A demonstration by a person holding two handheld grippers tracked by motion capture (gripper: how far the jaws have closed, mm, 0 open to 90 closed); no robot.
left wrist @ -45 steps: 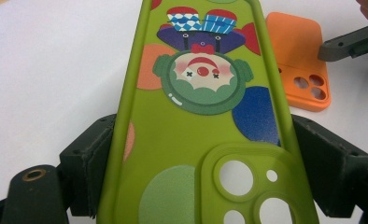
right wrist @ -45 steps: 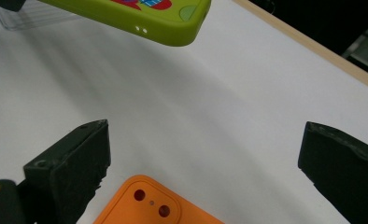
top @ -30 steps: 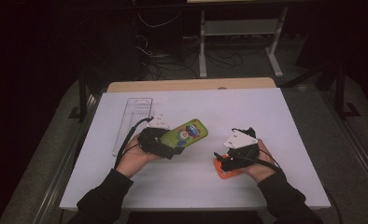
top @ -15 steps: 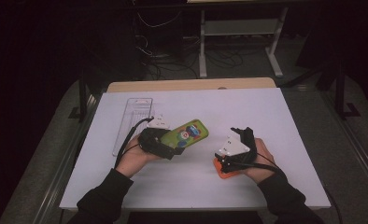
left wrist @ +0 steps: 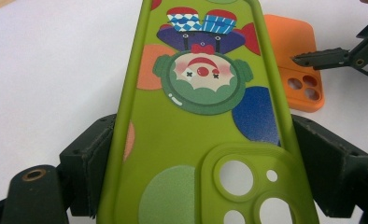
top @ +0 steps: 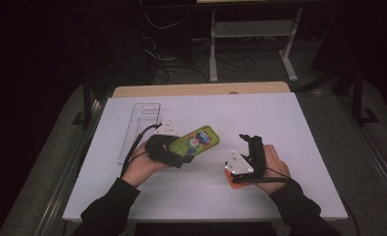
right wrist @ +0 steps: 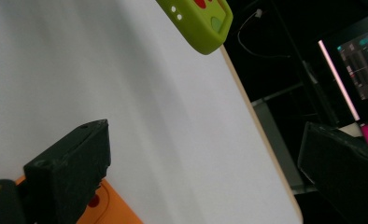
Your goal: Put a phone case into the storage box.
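Note:
My left gripper [top: 180, 150] is shut on the near end of a green phone case [top: 197, 140] and holds it out to the right, just above the white table. In the left gripper view the green phone case [left wrist: 196, 116], printed with a clown face, fills the gap between both jaws of the left gripper [left wrist: 201, 140]. An orange phone case [top: 232, 178] lies on the table under my right hand. My right gripper [top: 250, 141] points away from me, tilted on its side. In the right gripper view the right gripper [right wrist: 203, 135] stands open around bare table, the orange phone case [right wrist: 112, 207] at its base.
A clear plastic tray [top: 140, 123] lies at the table's left, beyond my left hand. The white table [top: 280, 118] ends in a wooden strip at the far side. Dark floor, cables and a metal stand lie beyond. A lit screen [right wrist: 359, 56] glows off to the right.
The right gripper has rolled over the orange case, its grey plate swinging toward me and to the left. The left gripper and the green case have stayed put.

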